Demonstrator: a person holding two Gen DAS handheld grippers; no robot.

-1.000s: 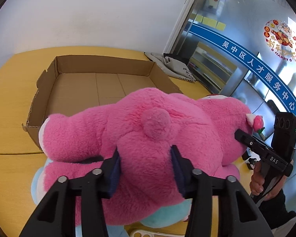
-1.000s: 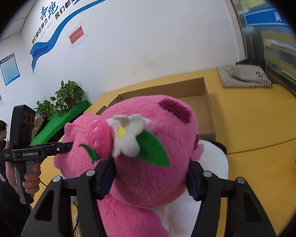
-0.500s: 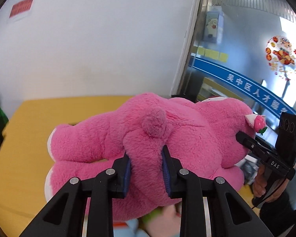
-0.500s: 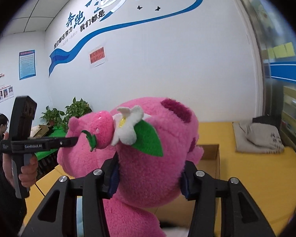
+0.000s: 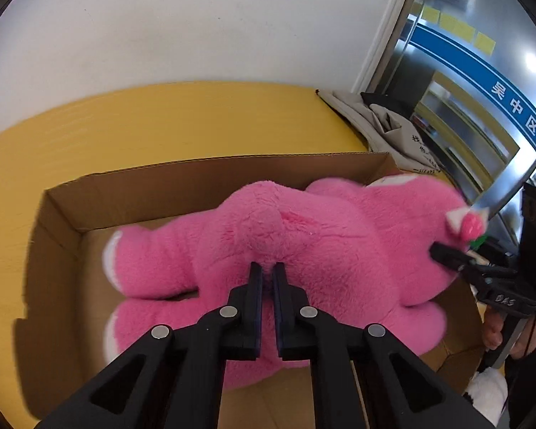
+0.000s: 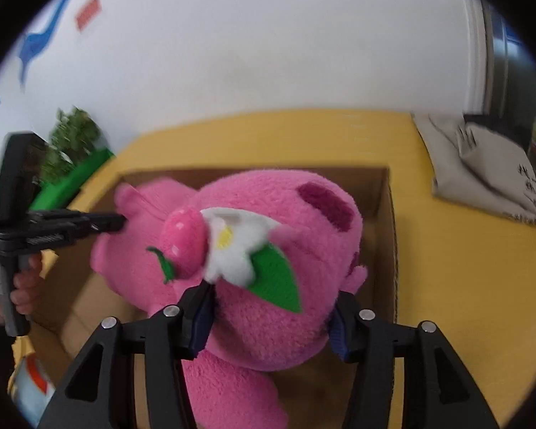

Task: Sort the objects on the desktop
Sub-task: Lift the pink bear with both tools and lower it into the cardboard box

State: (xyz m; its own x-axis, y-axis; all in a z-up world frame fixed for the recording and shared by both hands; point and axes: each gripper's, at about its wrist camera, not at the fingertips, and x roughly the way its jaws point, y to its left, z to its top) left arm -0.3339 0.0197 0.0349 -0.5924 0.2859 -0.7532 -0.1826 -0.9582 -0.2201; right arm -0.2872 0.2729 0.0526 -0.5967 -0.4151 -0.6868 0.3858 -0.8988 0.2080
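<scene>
A big pink plush bear (image 5: 321, 243) with a strawberry and flower on its ear (image 6: 211, 239) hangs low inside an open cardboard box (image 5: 196, 178). I cannot tell whether it touches the box floor. My left gripper (image 5: 266, 268) is shut, pinching a fold of fur just below the bear's tail. My right gripper (image 6: 271, 300) holds the bear's head between its blue pads (image 6: 202, 307), and its jaws are opening slightly. Each gripper shows in the other's view, the right one by the ear (image 5: 443, 252) and the left one at the bear's rear (image 6: 118, 220).
The box sits on a yellow table (image 5: 160, 118) against a white wall. A grey cloth bag (image 6: 482, 164) lies at the back right corner. A green plant (image 6: 71, 136) stands beyond the table's left edge. A white plush (image 5: 489, 389) lies near the box's right side.
Both grippers carried the bear forward from in front of the box, then down into it. The left jaws narrowed from a wide hold to a tight pinch of fur.
</scene>
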